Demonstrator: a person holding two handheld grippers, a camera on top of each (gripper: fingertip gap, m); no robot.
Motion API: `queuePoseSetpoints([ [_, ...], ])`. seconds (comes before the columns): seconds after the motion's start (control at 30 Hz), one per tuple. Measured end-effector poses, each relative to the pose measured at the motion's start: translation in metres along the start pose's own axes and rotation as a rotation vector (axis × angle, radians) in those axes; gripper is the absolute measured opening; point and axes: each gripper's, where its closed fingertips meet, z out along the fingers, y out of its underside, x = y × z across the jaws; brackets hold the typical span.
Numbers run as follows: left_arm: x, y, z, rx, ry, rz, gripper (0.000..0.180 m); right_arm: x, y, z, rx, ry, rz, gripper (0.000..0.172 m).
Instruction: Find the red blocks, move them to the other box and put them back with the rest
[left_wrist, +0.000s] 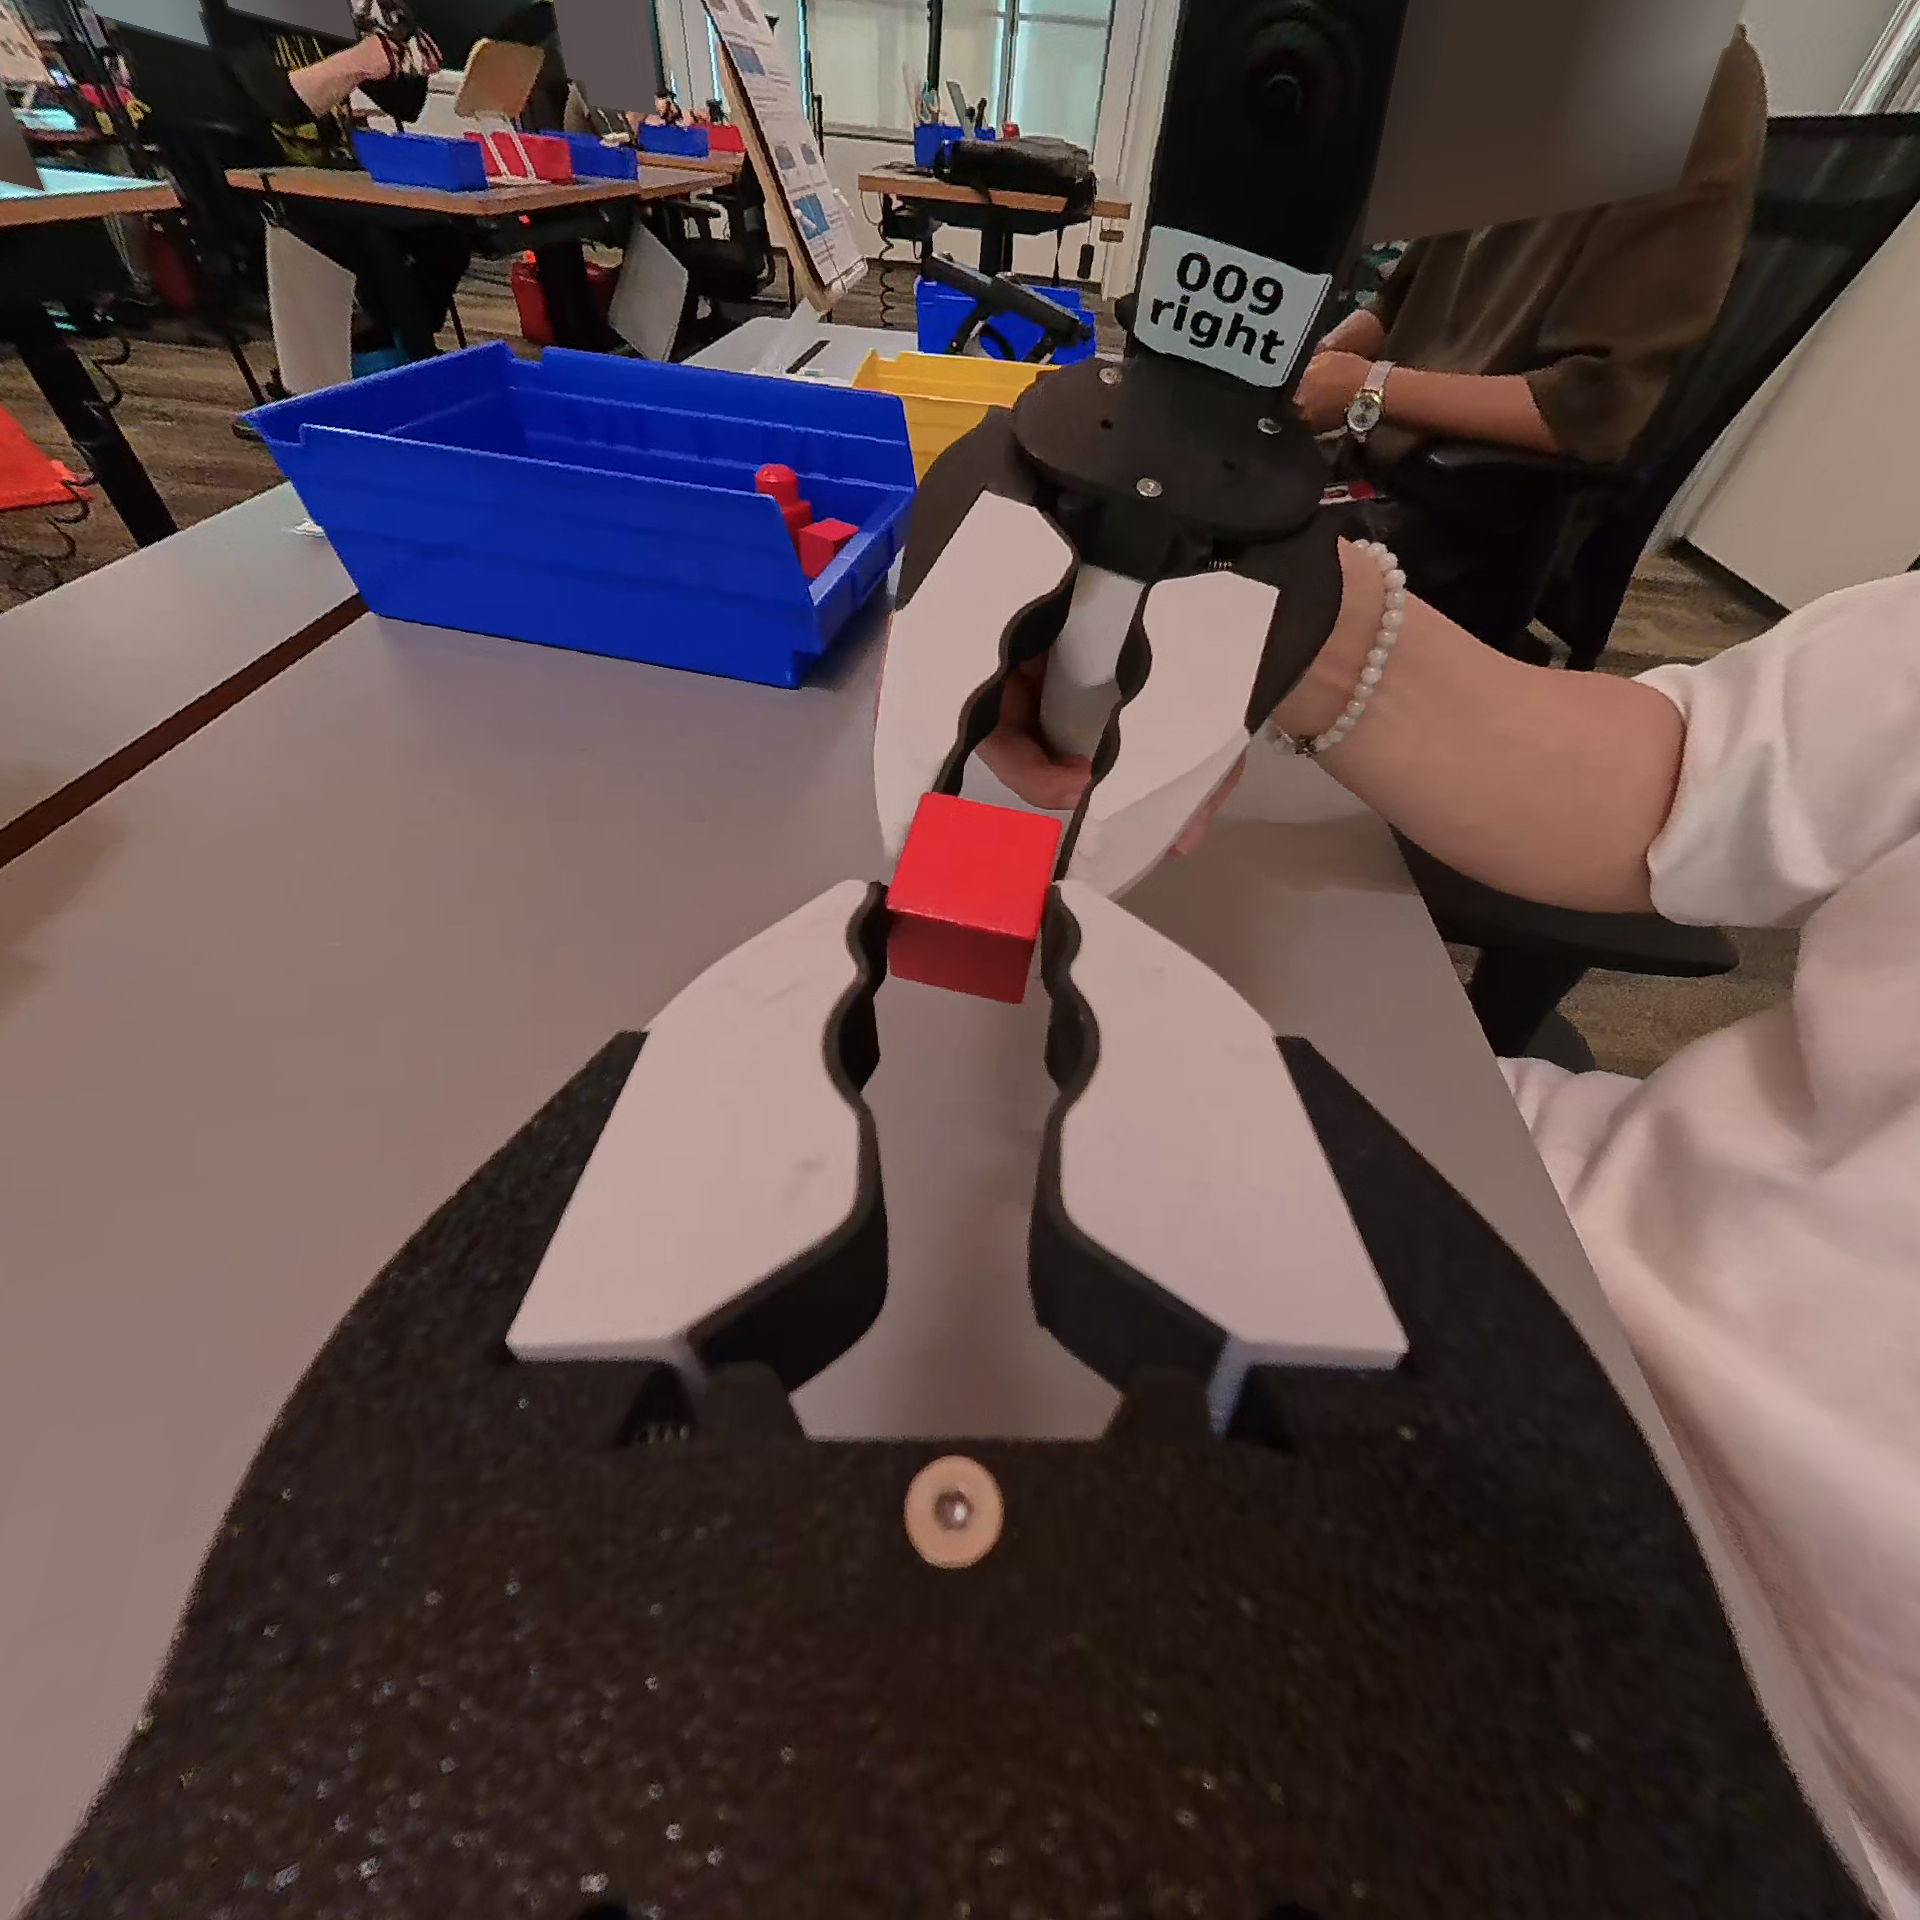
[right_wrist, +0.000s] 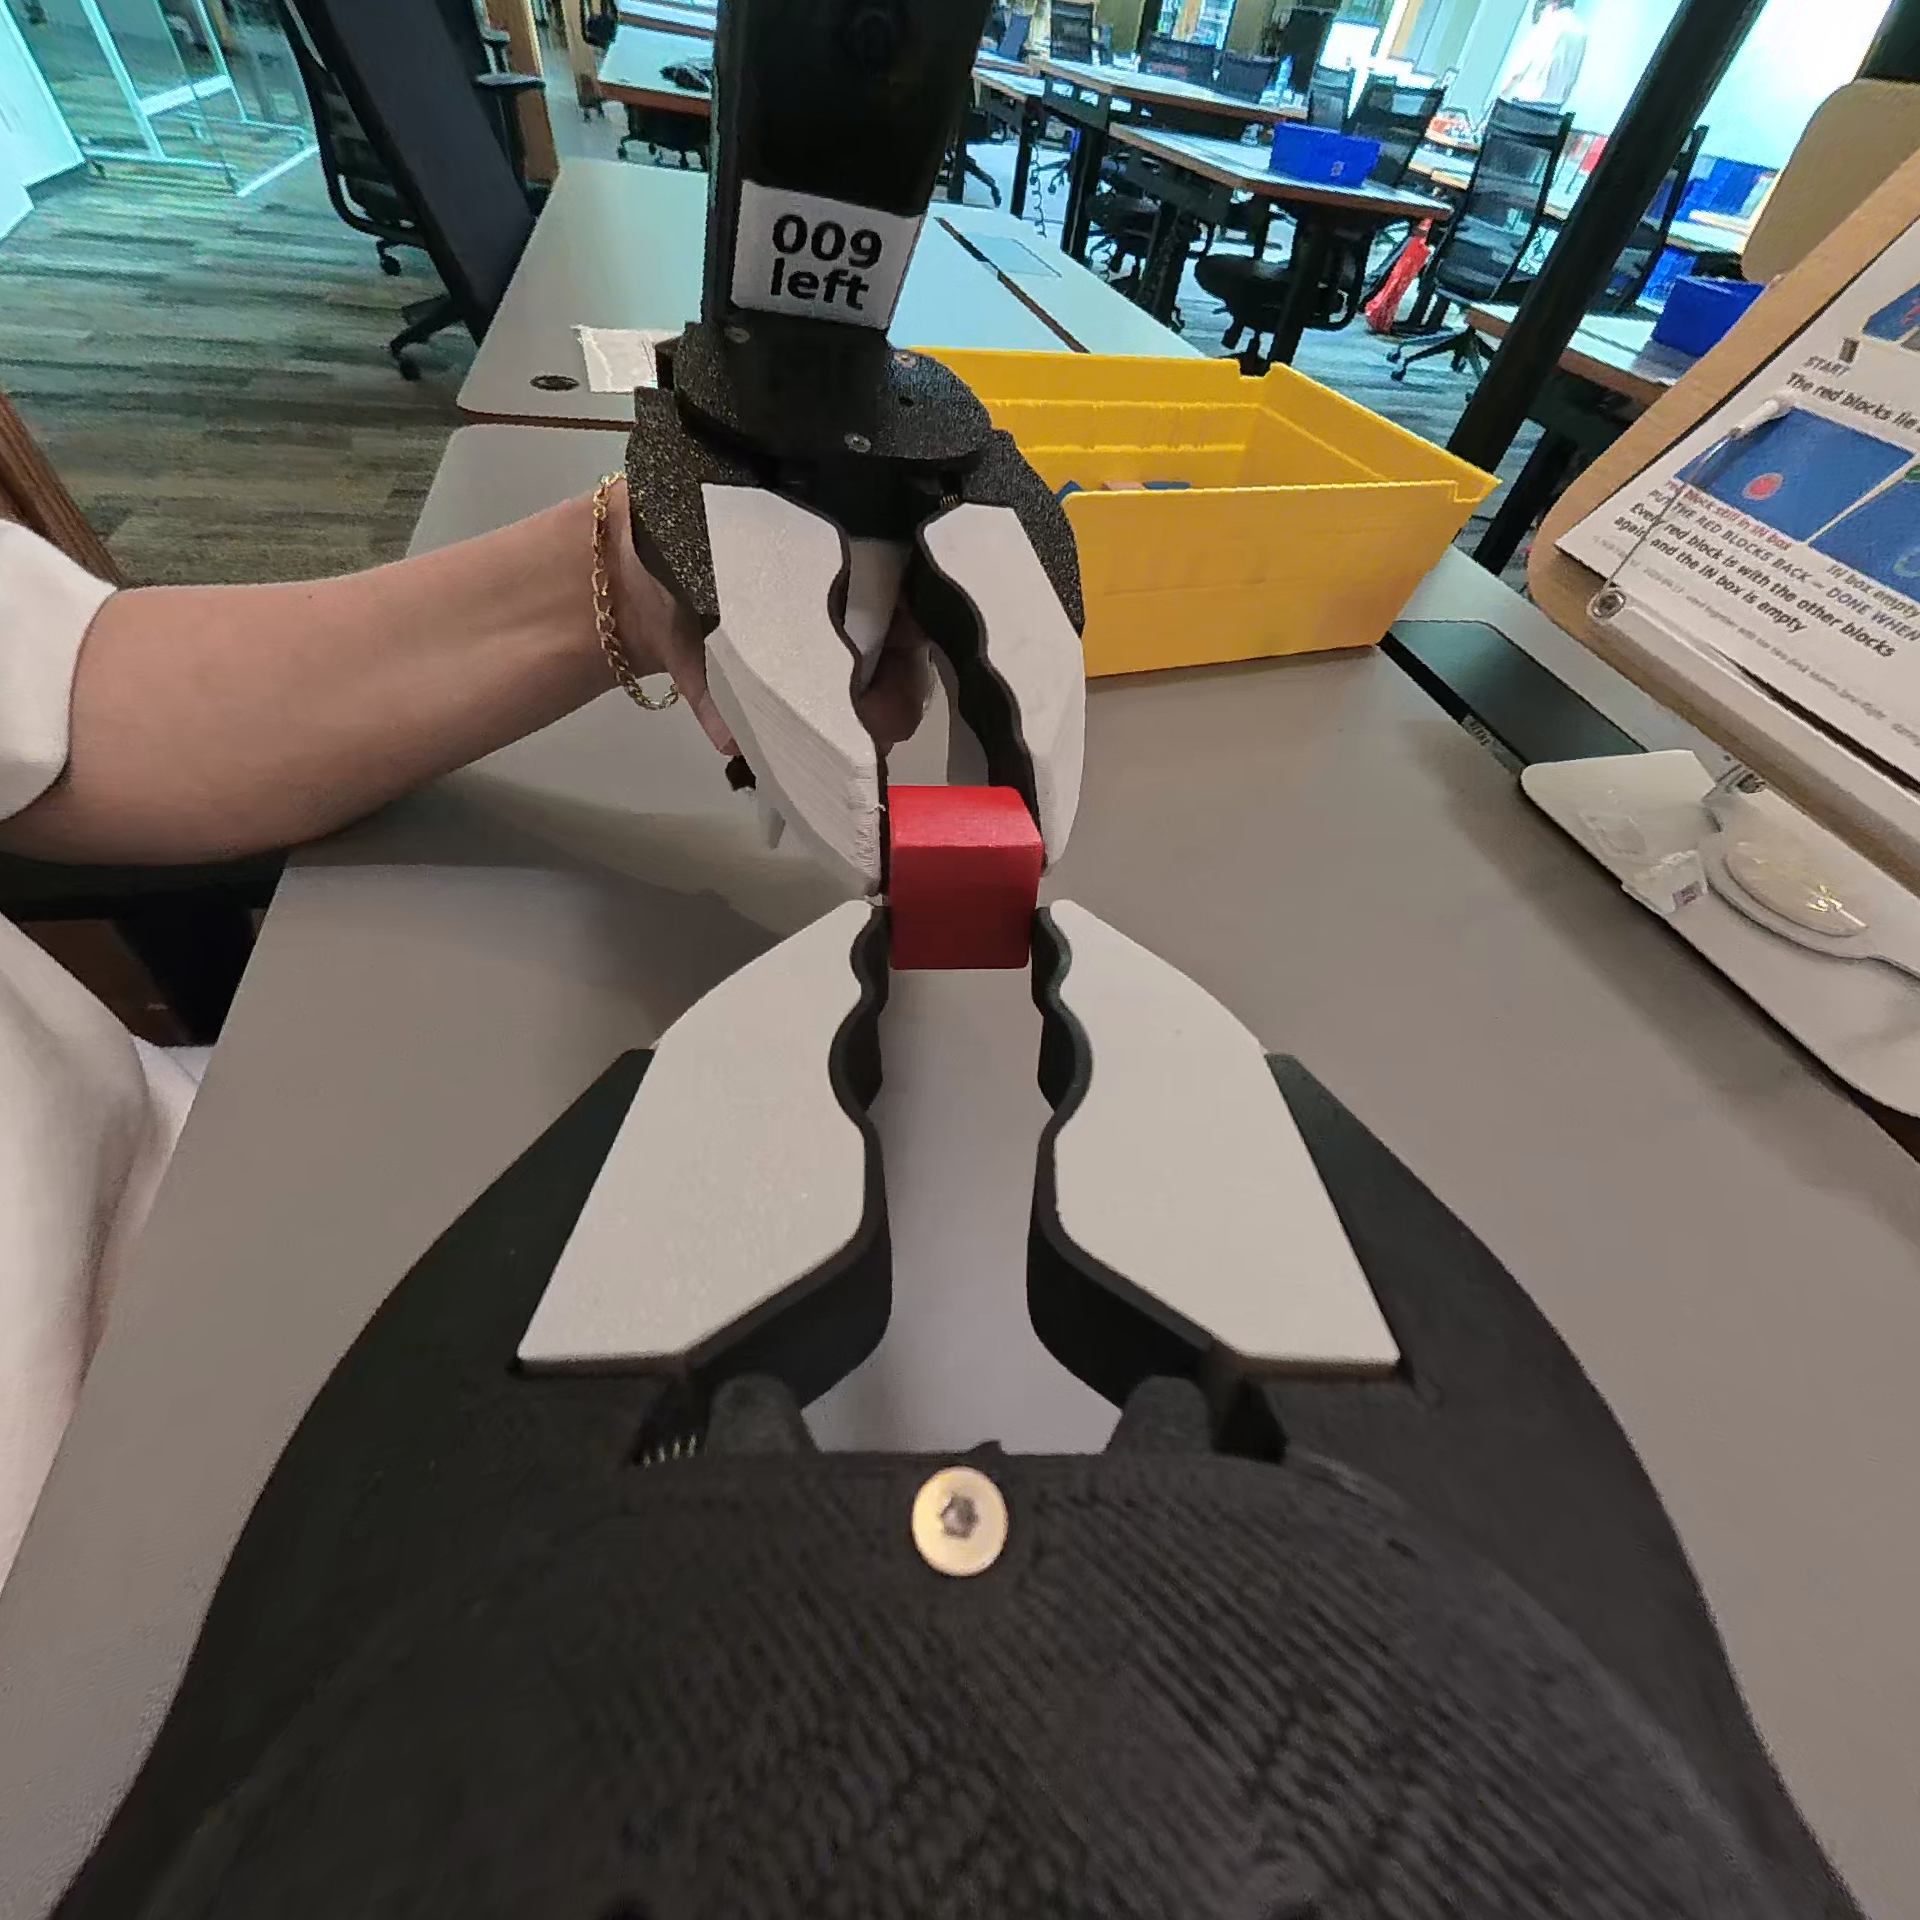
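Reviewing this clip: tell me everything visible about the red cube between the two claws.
The red cube is a small, solid-looking block with smooth painted faces and crisp edges, uniformly red and unmarked. It hangs level above the grey table, touching no surface. The left claw pinches its two side faces with dark wavy pads, and the right claw clamps it from the opposite end, so both hold it at once.

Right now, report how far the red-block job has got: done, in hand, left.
Done: some red blocks already lie in the blue plastic bin. In hand: one red wooden cube sits above the grey table, gripped by both the left gripper and the right gripper, a mid-air handover. Left: binning this cube; the yellow plastic bin holds other blocks, colours unclear.
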Motion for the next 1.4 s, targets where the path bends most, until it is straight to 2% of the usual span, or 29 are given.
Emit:
queuePoseSetpoints([
  [0.2, -0.003, -0.008, -0.004, 0.094, -0.033, 0.021, 0.029, 0.006, -0.005, -0.001, 0.047, 0.010, 0.084, 0.026],
  [0.3, -0.008, -0.014, -0.008, 0.141, -0.077, 0.029, 0.055, 0.022, -0.009, -0.015, 0.073, 0.064, 0.135, 0.026],
  [0.4, -0.021, -0.017, -0.011, 0.171, -0.155, 0.019, 0.066, 0.049, -0.015, -0.045, 0.102, 0.176, 0.178, 0.026],
  [0.53, -0.050, -0.014, -0.019, 0.174, -0.343, 0.014, 0.063, 0.110, -0.015, -0.122, 0.051, 0.495, 0.238, 0.026],
  [0.6, -0.061, -0.011, -0.022, 0.154, -0.433, 0.032, 0.061, 0.145, -0.003, -0.176, -0.054, 0.705, 0.266, 0.026],
  [0.7, -0.062, -0.008, -0.020, 0.134, -0.447, 0.038, 0.058, 0.181, 0.016, -0.252, -0.234, 0.944, 0.307, 0.027],
  [0.77, -0.062, -0.007, -0.018, 0.127, -0.449, 0.041, 0.057, 0.199, 0.030, -0.287, -0.320, 1.028, 0.359, 0.027],
  [0.83, -0.062, -0.004, -0.015, 0.110, -0.441, 0.043, 0.056, 0.214, 0.053, -0.306, -0.425, 1.043, 0.442, 0.026],
  [0.9, -0.063, 0.000, -0.013, 0.090, -0.443, 0.045, 0.056, 0.231, 0.075, -0.317, -0.487, 1.064, 0.492, 0.026],
  [1.03, -0.061, 0.004, -0.009, 0.074, -0.423, 0.041, 0.055, 0.250, 0.124, -0.315, -0.592, 1.030, 0.596, 0.027],
  [1.13, -0.061, 0.004, -0.009, 0.075, -0.422, 0.043, 0.055, 0.255, 0.144, -0.306, -0.601, 1.004, 0.651, 0.027],
  [1.23, -0.063, 0.007, -0.010, 0.065, -0.428, 0.039, 0.055, 0.262, 0.147, -0.314, -0.582, 1.087, 0.633, 0.045],
  [1.4, -0.064, 0.006, -0.010, 0.077, -0.424, 0.021, 0.055, 0.256, 0.124, -0.305, -0.496, 1.077, 0.560, 0.046],
])
